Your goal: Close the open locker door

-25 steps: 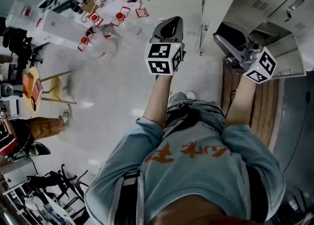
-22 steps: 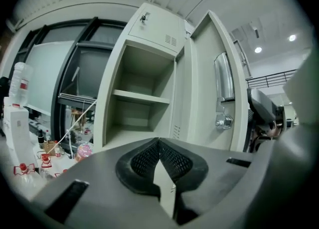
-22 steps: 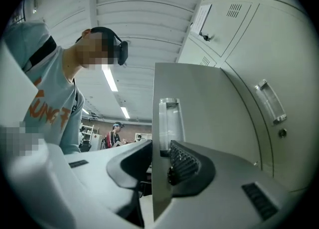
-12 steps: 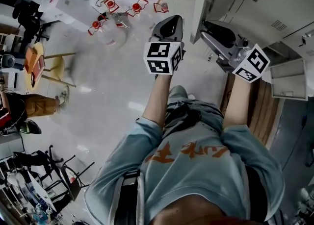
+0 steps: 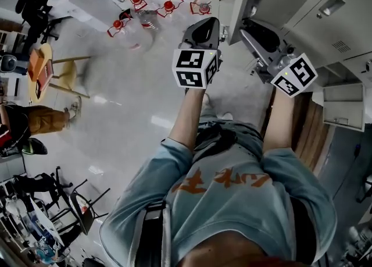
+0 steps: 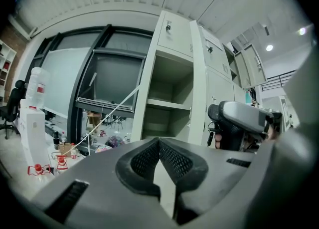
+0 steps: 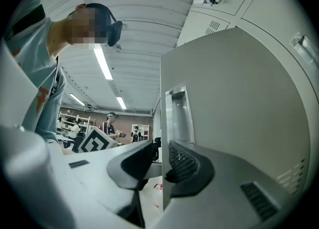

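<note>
The right gripper (image 7: 160,160) has its fingers astride the open locker door (image 7: 234,98) edge, just closing, not yet clamped. Beside the door, the left gripper (image 6: 159,145) fingers are clenched on nothing.

This is a large lab or workshop hall. A bank of pale grey metal lockers (image 5: 325,10) lines the right side, above a pale glossy floor (image 5: 128,85). To the left stand black wheeled chairs (image 5: 75,202) and a yellow wooden stool (image 5: 64,77). Long ceiling strip lights (image 7: 103,62) run towards a far reddish-brown brick wall (image 7: 124,123) with white open shelving (image 7: 65,126).
</note>
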A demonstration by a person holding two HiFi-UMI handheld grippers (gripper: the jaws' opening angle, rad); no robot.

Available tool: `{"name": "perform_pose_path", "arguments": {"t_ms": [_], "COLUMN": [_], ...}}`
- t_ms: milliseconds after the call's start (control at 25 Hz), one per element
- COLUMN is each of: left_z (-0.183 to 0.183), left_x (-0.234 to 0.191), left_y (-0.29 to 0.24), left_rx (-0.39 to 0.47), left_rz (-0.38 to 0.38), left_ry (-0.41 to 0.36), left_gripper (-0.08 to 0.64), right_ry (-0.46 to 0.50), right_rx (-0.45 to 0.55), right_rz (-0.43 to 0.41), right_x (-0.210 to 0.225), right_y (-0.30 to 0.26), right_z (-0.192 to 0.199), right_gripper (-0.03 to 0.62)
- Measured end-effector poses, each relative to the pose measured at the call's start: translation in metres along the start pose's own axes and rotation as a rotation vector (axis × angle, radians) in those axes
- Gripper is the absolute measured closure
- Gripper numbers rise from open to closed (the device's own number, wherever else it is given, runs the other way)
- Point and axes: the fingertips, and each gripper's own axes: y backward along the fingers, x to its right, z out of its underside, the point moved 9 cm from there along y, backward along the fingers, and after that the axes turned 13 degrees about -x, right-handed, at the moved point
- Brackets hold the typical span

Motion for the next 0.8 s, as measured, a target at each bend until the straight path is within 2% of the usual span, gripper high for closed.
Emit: {"name": "perform_pose_path", "arguments": {"t_ms": [440,800], "left_z": [-0.013,-0.023], "left_x": [-0.039,-0.069], "left_y": [-0.035,-0.071], "left_rx": [-0.028,-0.034], "left_rz": [0.084,0.171], "left_ry": [-0.027,-0.042], "left_gripper": [0.538,0.538], "right_ry": [-0.030,-0.096], "right_rx": [0.001,-0.015], "right_rz": [0.194,0.454], "right_x": [0.028,0.059], "right_y": [-0.040,-0.061], "right_z": [0.002,0.005], "right_gripper": [0.507,0.522]}}
